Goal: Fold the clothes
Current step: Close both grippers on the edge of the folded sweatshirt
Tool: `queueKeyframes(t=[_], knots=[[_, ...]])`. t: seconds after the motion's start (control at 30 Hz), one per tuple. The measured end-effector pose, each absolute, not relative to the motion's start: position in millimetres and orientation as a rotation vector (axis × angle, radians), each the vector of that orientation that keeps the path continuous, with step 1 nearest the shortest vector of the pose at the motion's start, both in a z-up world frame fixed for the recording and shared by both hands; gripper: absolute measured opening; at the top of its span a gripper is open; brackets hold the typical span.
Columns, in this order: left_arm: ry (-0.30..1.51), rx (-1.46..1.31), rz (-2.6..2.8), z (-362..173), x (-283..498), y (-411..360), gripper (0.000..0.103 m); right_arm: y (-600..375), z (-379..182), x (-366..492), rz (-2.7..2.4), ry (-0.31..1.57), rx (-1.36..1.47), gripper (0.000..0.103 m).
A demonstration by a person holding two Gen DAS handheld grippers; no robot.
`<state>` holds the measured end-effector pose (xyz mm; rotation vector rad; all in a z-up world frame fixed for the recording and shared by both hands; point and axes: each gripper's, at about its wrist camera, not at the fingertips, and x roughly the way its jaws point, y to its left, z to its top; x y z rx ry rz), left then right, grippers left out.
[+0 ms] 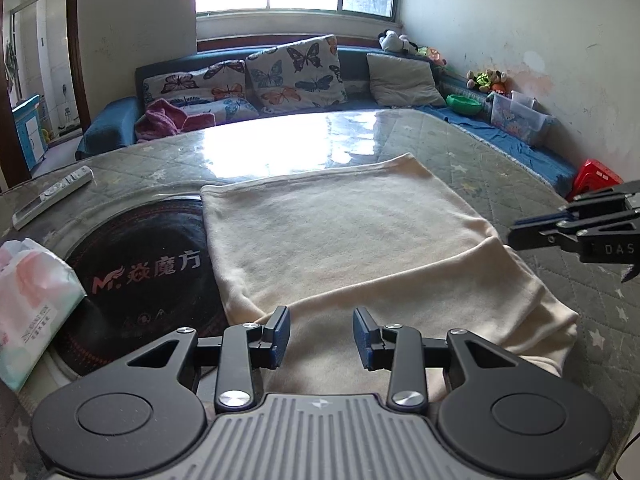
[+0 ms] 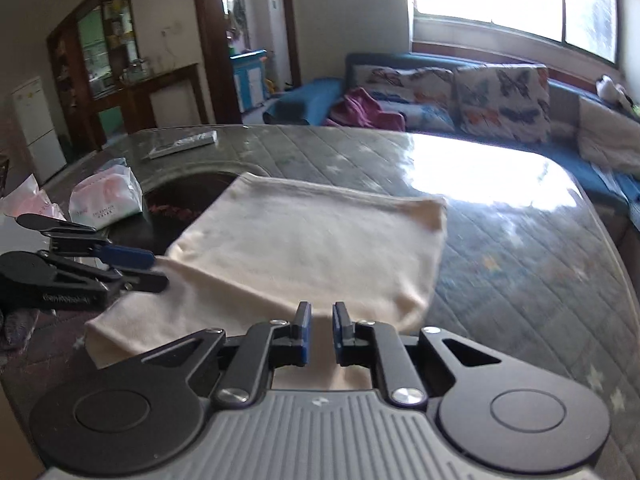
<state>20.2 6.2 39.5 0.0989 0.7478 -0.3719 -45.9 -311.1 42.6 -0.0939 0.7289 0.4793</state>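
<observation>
The left gripper [image 1: 321,338] hovers with jaws apart and empty over the near edge of the folded cream cloth [image 1: 340,236]. The right gripper [image 2: 320,332], jaws narrowly parted and gripping nothing, hangs over the same cloth's near edge. The cloth lies on the quilted table [image 1: 500,148], right of the dark round hotplate [image 1: 152,256].

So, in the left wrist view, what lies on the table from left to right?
Pastel tissue pack → white remote control → round black cooktop with lettering → folded cream cloth → right gripper at the edge.

Soft matt cream cloth [image 1: 340,236], glossy glass tabletop [image 1: 280,148]
</observation>
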Motion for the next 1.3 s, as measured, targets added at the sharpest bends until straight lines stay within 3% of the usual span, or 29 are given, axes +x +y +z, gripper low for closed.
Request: queueKeyframes(t=[0.43,0.53,0.7,0.8,0.87,1.03,1.13,1.23,1.3], knots=[[0.759,0.168,-0.376,29,13,2,0.044,-300,14,-55,0.538,0.813,-0.14,0.014],[0.742,0.196,-0.384,33,0,2,0.05,-301,11,-60,0.541,0.808,-0.153,0.015],[0.696,0.247,-0.436,42,-36,5,0.066,-303,23,-73,0.566,0.779,-0.158,0.031],[0.67,0.292,-0.493,45,-59,6,0.068,-306,28,-85,0.574,0.769,-0.19,0.033],[0.659,0.326,-0.533,44,-73,5,0.068,-310,30,-93,0.575,0.766,-0.205,0.04],[0.629,0.438,-0.616,32,-96,-4,0.068,-320,32,-111,0.583,0.766,-0.244,0.041],[0.624,0.479,-0.633,23,-99,-11,0.068,-324,32,-122,0.585,0.763,-0.296,0.051],[0.611,0.504,-0.644,17,-99,-18,0.059,-325,31,-130,0.598,0.758,-0.34,0.053],[0.599,0.503,-0.652,14,-97,-22,0.046,-325,31,-135,0.612,0.751,-0.367,0.058]])
